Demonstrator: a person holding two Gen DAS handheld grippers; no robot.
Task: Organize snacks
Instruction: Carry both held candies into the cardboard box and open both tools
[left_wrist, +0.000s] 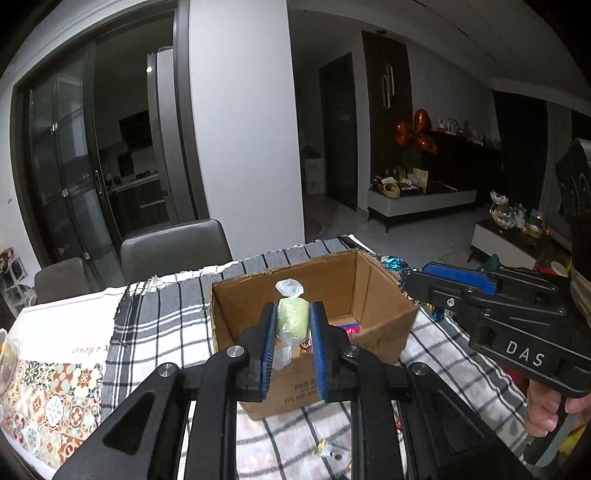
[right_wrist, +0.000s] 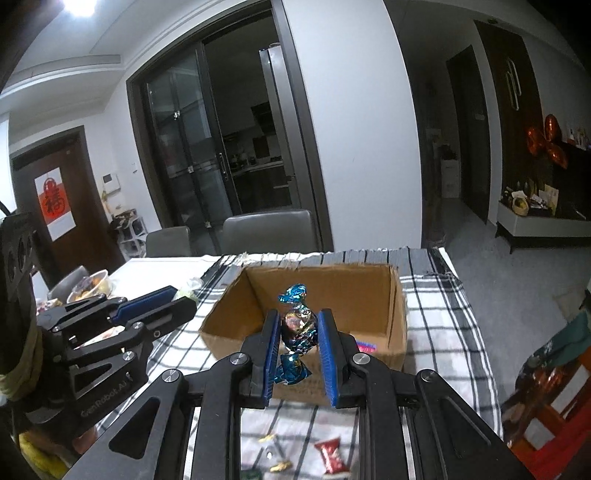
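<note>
An open cardboard box (left_wrist: 373, 295) (right_wrist: 397, 321) stands on a checked cloth. My left gripper (left_wrist: 293, 321) is shut on a pale green candy in a clear twist wrapper (left_wrist: 293, 319), held above the box's near wall. My right gripper (right_wrist: 298, 330) is shut on a blue foil-wrapped candy (right_wrist: 298, 328), also above the box's near wall. Each gripper shows in the other's view: the right one (left_wrist: 458, 280) at the box's right, the left one (right_wrist: 147, 302) at its left. A pink wrapper (left_wrist: 349, 327) (right_wrist: 365, 347) lies inside the box.
Loose candies lie on the checked cloth (right_wrist: 439, 317) in front of the box: a red one (right_wrist: 331, 456) and small gold ones (left_wrist: 327, 448). A bowl of food (right_wrist: 90, 284) stands at the far left. Two grey chairs (left_wrist: 177, 243) stand behind the table.
</note>
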